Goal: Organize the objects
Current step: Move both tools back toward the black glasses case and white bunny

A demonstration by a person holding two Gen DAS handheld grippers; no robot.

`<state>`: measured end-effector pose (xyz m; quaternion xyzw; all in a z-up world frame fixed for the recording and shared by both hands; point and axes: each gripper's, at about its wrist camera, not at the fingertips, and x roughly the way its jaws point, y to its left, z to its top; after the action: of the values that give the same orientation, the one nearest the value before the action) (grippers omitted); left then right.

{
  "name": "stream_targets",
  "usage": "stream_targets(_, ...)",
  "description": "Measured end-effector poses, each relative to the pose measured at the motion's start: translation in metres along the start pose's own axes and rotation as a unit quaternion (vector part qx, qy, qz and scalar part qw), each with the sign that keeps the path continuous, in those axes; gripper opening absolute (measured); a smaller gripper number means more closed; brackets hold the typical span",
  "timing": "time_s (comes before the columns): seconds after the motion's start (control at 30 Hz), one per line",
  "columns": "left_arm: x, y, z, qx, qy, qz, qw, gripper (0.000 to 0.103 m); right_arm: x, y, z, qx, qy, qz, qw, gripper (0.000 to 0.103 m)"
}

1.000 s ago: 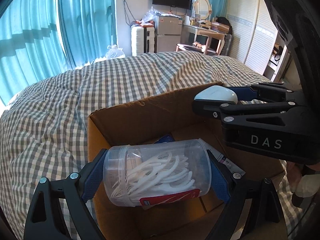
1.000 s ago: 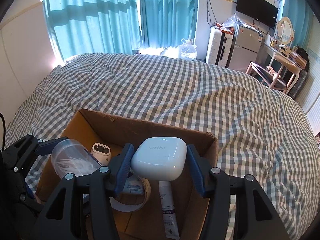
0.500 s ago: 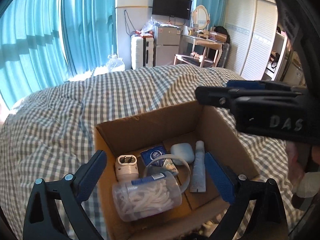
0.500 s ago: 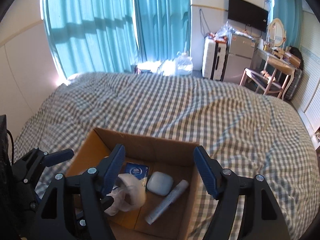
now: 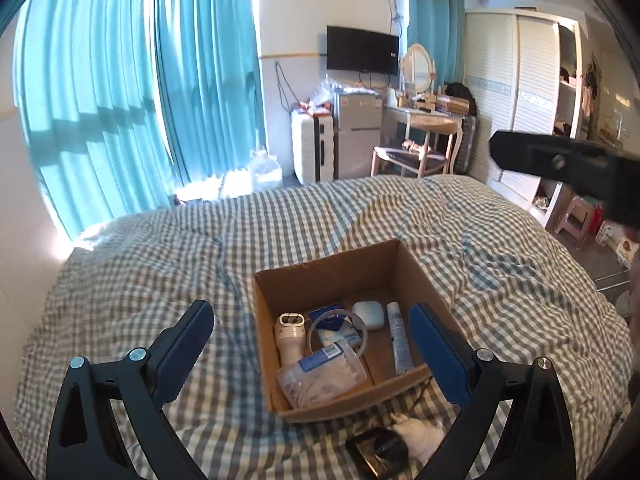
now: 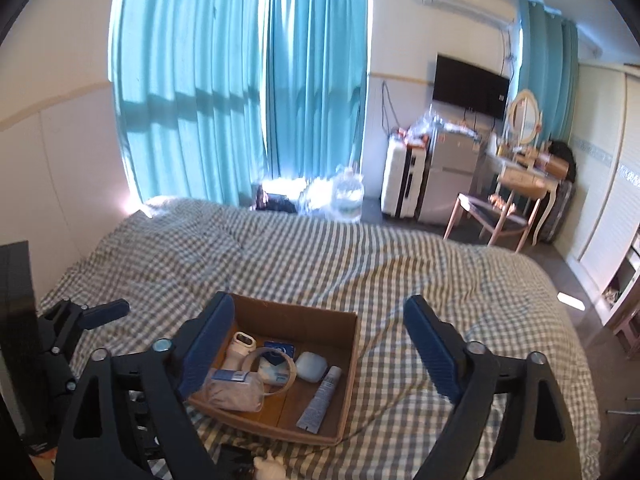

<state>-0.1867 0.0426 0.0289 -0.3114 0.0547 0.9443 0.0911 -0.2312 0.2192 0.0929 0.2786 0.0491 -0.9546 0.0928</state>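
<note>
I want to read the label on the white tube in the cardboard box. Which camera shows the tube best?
The left wrist view: the white tube lies unobstructed along the cardboard box's right side, seen at full length. The right wrist view also shows the whole tube, but smaller and more slanted. The print is unreadable in both.

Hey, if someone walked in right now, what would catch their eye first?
Probably the open cardboard box on the checked bedspread, holding a clear jar lying on its side, a white earbud case and a tube. Behind it, bright teal curtains fill the window wall.
</note>
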Motion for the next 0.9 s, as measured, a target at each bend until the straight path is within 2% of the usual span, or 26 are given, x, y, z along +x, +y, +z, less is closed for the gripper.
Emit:
stream_targets(0.27,-0.062,0.001,-0.015,-0.004,-0.026,0.034,0.9991,0.102,-0.087,0.024,-0.016,-0.029,-0.026,0.001,0.999,0.089)
stream_targets(0.4,-0.077,0.008,-0.024,-0.003,-0.035,0.052,0.9981,0.102,-0.111,0.029,-0.038,-0.04,-0.029,-0.002,0.999,0.089)
stream_targets(0.63,-0.079,0.015,-0.052,-0.016,-0.024,0.056,0.998,0.102,-0.1,0.019,-0.082,-0.032,-0.004,-0.016,0.999,0.089)
stream_targets(0.9,-0.043,0.025,-0.088,-0.014,0.011,0.066,0.9977,0.102,-0.056,0.001,-0.135,-0.027,0.044,-0.015,0.999,0.089)
